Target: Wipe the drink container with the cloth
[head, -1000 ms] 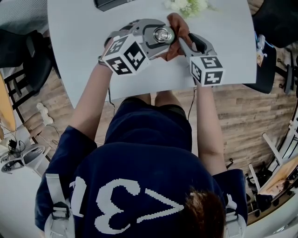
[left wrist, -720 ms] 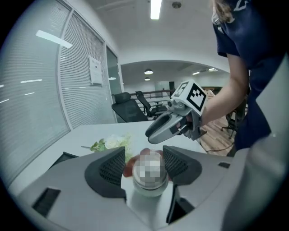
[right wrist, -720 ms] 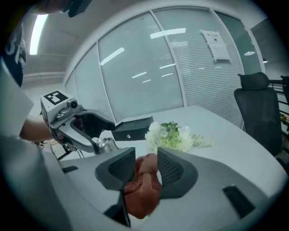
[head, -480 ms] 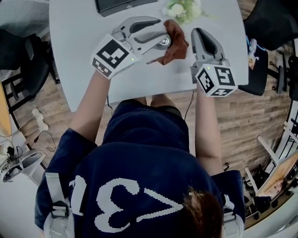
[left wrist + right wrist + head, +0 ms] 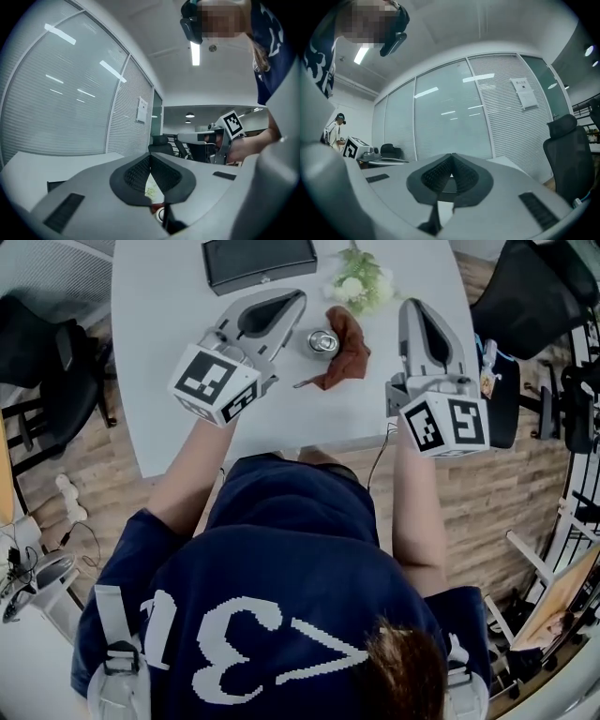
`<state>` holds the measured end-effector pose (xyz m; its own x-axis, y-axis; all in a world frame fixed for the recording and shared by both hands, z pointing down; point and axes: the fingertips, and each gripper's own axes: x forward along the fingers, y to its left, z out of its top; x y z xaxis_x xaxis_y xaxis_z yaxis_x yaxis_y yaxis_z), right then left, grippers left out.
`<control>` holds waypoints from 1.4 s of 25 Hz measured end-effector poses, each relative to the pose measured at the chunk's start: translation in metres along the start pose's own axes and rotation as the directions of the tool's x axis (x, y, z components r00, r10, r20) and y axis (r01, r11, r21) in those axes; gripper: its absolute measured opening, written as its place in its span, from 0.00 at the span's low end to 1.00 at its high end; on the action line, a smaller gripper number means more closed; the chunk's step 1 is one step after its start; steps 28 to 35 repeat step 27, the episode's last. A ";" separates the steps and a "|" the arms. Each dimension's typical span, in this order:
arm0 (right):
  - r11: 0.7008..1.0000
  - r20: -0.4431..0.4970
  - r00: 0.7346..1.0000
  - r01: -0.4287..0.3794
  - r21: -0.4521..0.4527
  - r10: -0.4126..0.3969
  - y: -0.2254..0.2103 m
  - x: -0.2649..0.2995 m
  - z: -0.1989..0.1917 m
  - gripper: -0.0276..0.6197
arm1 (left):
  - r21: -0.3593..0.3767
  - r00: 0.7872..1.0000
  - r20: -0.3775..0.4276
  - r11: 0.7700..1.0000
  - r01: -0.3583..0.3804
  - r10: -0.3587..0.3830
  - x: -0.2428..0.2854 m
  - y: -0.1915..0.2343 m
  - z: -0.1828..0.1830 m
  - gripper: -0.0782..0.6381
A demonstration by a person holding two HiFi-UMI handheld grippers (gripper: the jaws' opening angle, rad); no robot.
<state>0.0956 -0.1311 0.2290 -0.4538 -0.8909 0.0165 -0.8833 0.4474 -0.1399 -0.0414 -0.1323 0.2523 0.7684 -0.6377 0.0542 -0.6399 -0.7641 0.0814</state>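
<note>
on the white table, one drink container: small, round, silver, upright, seen from straight above. contents impossible to make out. touching its right side, one rust-brown cloth, crumpled, flat on the table, a thin corner trailing toward the near left. both out in the open between the two grippers, held by neither.

left hand-held gripper raised over the table, left of the container. jaws just closed, meeting tip to tip, nothing between them. in the left gripper view, ribbed pads pressed together, with only a sliver of container and cloth peeping out below them. right hand-held gripper raised to the right of the cloth, clear of it. jaws likewise just closed, shut on nothing.

farther back, one dark flat rectangular case, its far edge cut off by the frame; no telling what it holds. just right of it, one small bunch of pale flowers. near edge of the table partly hidden behind the person's arms. off the table, one left chair and one right chair, both black, both only partly in view.
</note>
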 end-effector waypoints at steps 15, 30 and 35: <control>0.998 0.045 0.999 0.015 -0.059 -0.012 0.019 -0.003 0.028 0.08 | -0.005 0.996 0.019 0.997 -0.083 0.083 -0.029 0.017 0.015 0.13; 0.997 0.070 0.997 0.042 -0.063 -0.038 0.022 -0.008 0.033 0.08 | 0.005 0.997 0.015 0.997 -0.073 0.073 -0.030 0.014 0.012 0.13; 0.997 0.070 0.997 0.042 -0.063 -0.038 0.022 -0.008 0.033 0.08 | 0.005 0.997 0.015 0.997 -0.073 0.073 -0.030 0.014 0.012 0.13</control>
